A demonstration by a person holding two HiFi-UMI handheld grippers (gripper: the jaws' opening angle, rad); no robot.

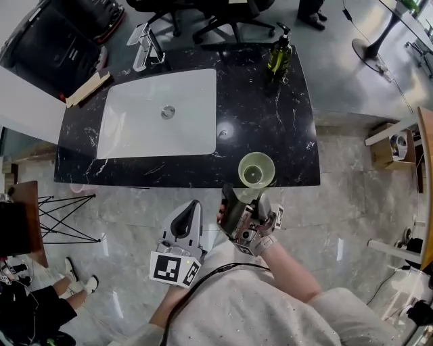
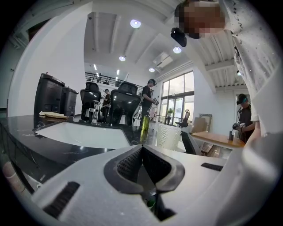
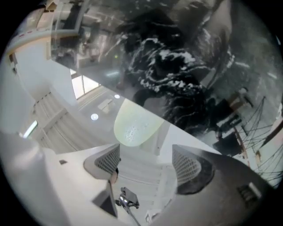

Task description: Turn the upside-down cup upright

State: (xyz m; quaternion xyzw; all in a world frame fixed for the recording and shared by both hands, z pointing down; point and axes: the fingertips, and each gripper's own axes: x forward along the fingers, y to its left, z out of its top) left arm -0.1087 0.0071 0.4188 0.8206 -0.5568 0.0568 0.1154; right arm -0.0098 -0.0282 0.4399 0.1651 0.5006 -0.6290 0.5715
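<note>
A pale green see-through cup (image 1: 256,169) stands mouth up on the black marble counter (image 1: 270,115), close to its front edge. My right gripper (image 1: 245,197) hovers just off that edge below the cup, open, with nothing between its pads. In the right gripper view the cup (image 3: 135,123) lies just beyond the spread jaws of the right gripper (image 3: 146,152). My left gripper (image 1: 191,204) hangs lower left of the cup, off the counter, shut and empty. In the left gripper view, the closed left gripper (image 2: 141,148) points across the counter, with the cup (image 2: 170,136) to the right.
A white sink (image 1: 135,135) fills the counter's left half, with a faucet (image 1: 147,46) behind it. A green soap bottle (image 1: 279,54) stands at the back right. Black office chairs (image 1: 223,20) lie beyond the counter. A wire stand (image 1: 64,217) is at the floor's left.
</note>
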